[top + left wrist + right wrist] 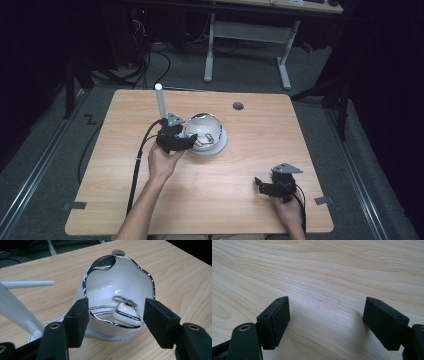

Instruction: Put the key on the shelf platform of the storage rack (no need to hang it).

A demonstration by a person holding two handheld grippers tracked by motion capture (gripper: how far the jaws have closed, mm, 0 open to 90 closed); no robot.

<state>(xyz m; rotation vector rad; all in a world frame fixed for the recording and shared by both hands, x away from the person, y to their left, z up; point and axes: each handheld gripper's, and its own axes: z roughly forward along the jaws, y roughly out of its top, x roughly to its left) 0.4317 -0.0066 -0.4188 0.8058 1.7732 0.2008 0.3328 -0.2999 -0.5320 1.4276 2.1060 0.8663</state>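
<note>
Left gripper: jaws spread, at the near rim of the white, chrome-edged bowl, gripping nothing. The bowl sits tilted on a white base mid-worktop; a small white charm lies inside. Right gripper: jaws spread, empty, above bare worktop near the front right.

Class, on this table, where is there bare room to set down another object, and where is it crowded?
Free: the wooden table between the right gripper and left forearm, and right of the white bowl. Crowded: around the bowl, where the left gripper and white post cluster.
</note>
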